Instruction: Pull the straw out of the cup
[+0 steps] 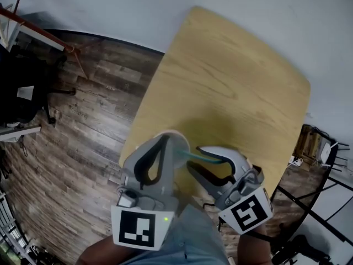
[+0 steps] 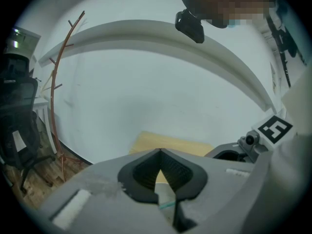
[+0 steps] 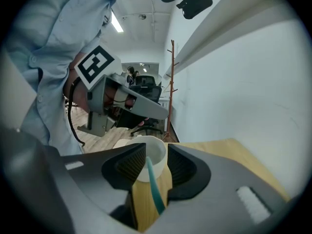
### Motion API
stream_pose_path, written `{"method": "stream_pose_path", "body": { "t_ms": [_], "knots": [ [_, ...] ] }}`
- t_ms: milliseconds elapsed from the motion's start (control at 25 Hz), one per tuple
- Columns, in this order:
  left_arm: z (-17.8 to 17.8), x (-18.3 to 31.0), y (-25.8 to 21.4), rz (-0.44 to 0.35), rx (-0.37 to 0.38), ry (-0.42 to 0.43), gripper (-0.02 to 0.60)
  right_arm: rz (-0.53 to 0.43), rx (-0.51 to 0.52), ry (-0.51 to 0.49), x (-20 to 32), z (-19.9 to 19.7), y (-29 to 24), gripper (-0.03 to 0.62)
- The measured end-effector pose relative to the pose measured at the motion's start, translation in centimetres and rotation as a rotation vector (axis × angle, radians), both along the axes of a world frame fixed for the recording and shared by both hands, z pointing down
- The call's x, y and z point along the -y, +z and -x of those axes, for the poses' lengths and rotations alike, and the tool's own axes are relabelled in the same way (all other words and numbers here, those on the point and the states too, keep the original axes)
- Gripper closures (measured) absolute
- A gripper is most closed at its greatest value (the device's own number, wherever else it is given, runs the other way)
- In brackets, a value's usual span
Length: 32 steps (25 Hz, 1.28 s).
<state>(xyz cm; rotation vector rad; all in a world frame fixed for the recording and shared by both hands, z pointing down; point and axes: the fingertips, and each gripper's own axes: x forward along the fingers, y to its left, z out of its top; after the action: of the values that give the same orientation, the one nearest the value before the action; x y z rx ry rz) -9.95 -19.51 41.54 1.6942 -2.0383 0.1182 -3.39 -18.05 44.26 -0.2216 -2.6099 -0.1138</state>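
A white cup (image 1: 181,141) stands on the wooden table (image 1: 231,76) near its front edge, mostly hidden under my left gripper (image 1: 167,141). The left gripper's tips (image 2: 160,151) meet, so it is shut, with nothing seen pinched; cup and straw show through the gap behind the tips. A teal straw (image 1: 191,154) reaches from the cup toward my right gripper (image 1: 196,158). In the right gripper view the straw (image 3: 155,189) lies between the wide-apart jaws without touching either pad, and the cup (image 3: 152,155) stands just beyond. The right gripper (image 3: 148,167) is open.
The table stands against a white wall (image 1: 276,10). Wooden floor (image 1: 83,126) lies to the left, with a dark office chair (image 1: 22,93) and a thin wooden rack (image 1: 49,35). A black metal frame (image 1: 309,203) stands at the right.
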Motion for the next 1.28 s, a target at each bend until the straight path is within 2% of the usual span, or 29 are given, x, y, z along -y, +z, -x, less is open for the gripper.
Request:
{"method": "stream_pose_path", "body": {
  "t_ms": [320,600,760,800,1280],
  "knots": [
    [-0.5,0.8,1.3,0.015,-0.025,0.015,0.561,0.018,-0.046,-0.010,-0.3,-0.7,2.1,0.499],
    [-0.6,0.7,1.3,0.019,-0.024,0.018,0.561,0.015,-0.082,-0.025,-1.0,-1.0,3.6,0.500],
    [-0.5,0.4,1.4,0.017,-0.022,0.016,0.561,0.006,-0.103,-0.024,-1.3,-1.1,4.2,0.529],
    [-0.4,0.4,1.4,0.018,-0.023,0.014,0.561,0.006,-0.104,-0.022,-1.2,-1.1,4.2,0.545],
    [-0.2,-0.1,1.0,0.017,-0.012,0.010,0.561,0.018,-0.073,-0.019,-1.7,-0.9,3.4,0.556]
  ]
}}
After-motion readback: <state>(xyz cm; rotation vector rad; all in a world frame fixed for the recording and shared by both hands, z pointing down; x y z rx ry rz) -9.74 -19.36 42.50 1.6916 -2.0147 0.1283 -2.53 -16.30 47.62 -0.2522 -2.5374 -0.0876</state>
